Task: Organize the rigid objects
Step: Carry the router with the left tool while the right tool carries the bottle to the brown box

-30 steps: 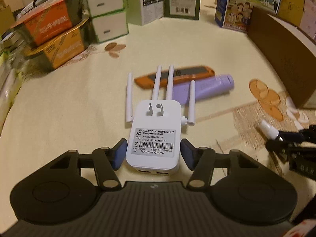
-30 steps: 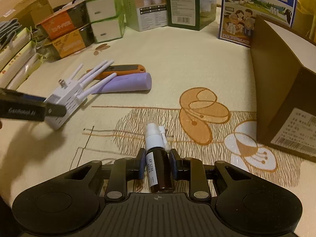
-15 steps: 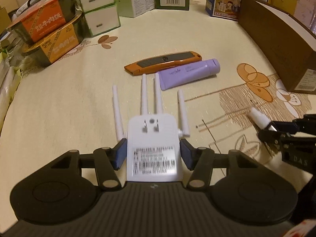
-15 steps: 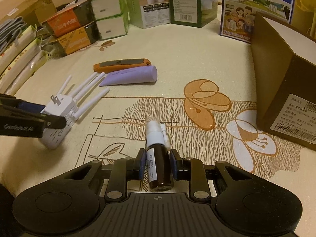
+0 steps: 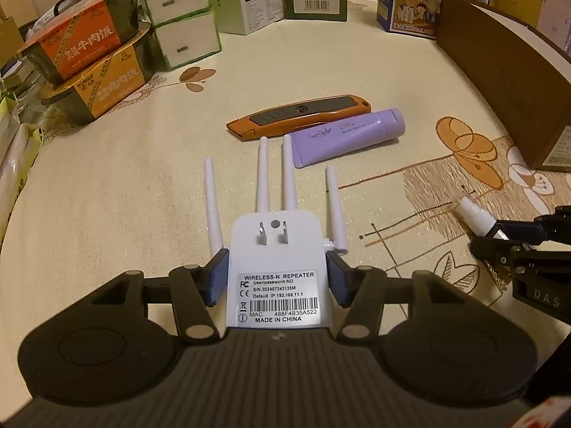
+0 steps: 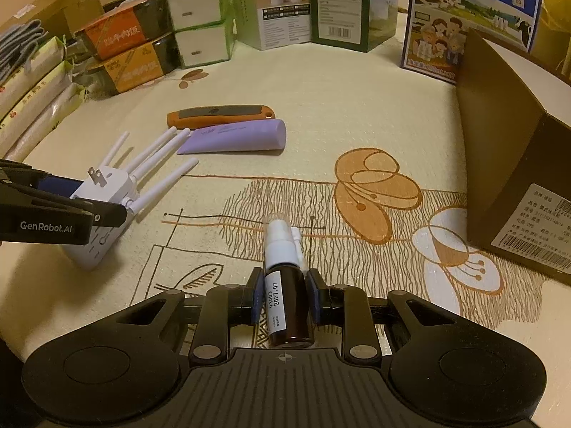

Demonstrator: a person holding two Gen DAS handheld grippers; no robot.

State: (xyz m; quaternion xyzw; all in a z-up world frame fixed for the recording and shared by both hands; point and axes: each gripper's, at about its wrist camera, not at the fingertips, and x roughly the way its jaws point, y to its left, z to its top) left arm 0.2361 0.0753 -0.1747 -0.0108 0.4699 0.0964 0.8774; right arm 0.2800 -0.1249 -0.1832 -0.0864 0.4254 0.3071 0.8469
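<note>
Both grippers hold an item.
Left gripper point(image 5: 277, 278) fingers clamp the white plastic 4-antenna wireless repeater point(image 5: 276, 267); right gripper point(image 6: 284, 297) fingers grip the dark brown spray bottle point(image 6: 287, 299).

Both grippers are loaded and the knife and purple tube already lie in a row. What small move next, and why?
Probably ease the left gripper forward and down to lay the repeater beside the purple tube, which lies next to the orange knife. Its pads clamp the white body, the antennas already point at that pair, and the cloth in front of it is bare. The right gripper can keep the spray bottle.
</note>
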